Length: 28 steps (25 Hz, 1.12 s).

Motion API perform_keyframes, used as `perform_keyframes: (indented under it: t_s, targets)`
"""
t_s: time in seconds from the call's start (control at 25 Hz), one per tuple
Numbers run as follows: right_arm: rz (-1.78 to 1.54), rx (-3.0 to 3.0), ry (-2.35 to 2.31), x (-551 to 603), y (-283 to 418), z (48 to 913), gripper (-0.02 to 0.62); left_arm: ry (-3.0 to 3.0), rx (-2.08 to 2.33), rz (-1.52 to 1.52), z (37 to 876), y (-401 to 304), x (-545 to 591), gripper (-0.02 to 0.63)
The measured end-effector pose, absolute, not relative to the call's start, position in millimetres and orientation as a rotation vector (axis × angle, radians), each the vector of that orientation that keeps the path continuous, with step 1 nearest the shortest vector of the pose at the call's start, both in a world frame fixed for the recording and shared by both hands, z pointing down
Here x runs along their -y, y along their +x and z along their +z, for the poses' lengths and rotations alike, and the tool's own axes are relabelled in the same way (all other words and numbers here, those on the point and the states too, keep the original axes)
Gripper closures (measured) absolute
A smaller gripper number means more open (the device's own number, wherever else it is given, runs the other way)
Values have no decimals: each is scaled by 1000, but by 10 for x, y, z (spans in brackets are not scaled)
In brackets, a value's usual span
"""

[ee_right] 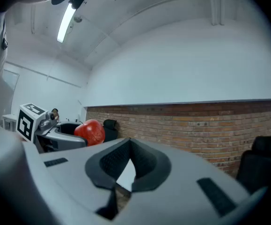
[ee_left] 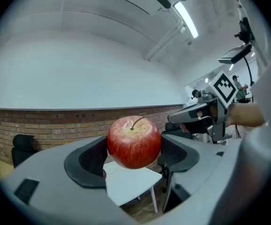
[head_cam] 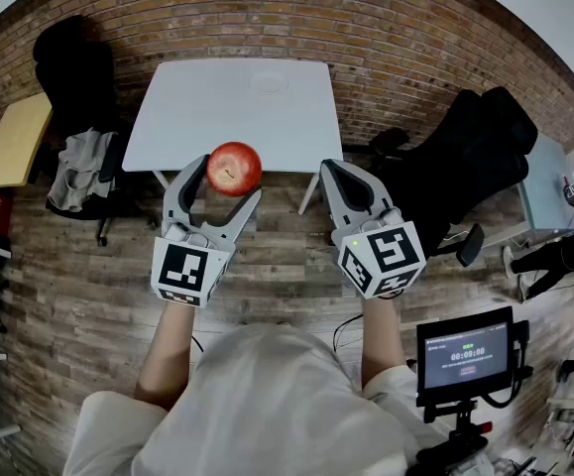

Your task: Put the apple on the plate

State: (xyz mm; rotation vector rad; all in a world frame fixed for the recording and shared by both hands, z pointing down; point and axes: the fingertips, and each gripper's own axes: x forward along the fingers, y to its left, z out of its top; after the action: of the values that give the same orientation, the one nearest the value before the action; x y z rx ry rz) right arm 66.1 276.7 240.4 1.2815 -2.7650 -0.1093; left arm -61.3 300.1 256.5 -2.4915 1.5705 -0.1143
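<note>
Bright, even; ceiling tube light [ee_left: 186,18] glaring; fisheye edges, dark corners.

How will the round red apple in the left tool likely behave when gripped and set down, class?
The round red apple looks firm: the left tool holds it aloft with no visible dent. Its glossy skin may slip under a loose grip. Being round, it would probably roll if set down off its base.
</note>
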Motion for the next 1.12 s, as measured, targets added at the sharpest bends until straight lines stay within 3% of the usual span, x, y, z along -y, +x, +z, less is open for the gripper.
perform_keyframes:
  t_s: [1.12]
  targets:
    - [50, 2948, 1140, -2755, 1377, 2524, 592, -2487, -1634, -120, 2741, 10, -2945, 242]
